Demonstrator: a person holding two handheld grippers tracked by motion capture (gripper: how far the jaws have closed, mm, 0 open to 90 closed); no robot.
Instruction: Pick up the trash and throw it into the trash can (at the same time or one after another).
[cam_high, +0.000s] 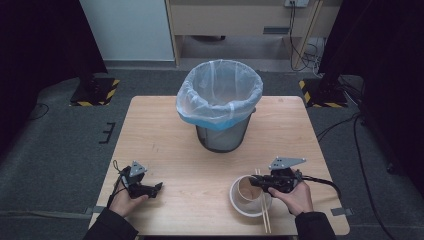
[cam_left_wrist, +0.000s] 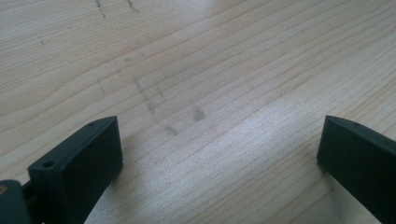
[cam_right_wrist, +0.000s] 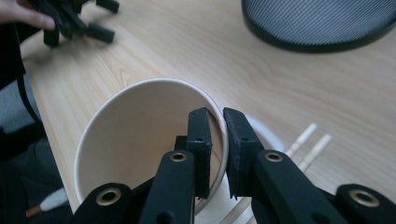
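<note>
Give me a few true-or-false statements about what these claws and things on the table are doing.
1. The right claw pinches the paper cup by its rim. True.
2. The left claw holds the chopsticks. False: it is open over bare table.
3. The bin has a plastic liner. True.
4. The chopsticks lie inside the bin. False: they lie on the table by the cup.
5. The cup sits at the table's far edge. False: it is near the person.

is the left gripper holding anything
No, the left gripper is open, with its jaws wide apart over the bare wooden table and nothing between them.
</note>
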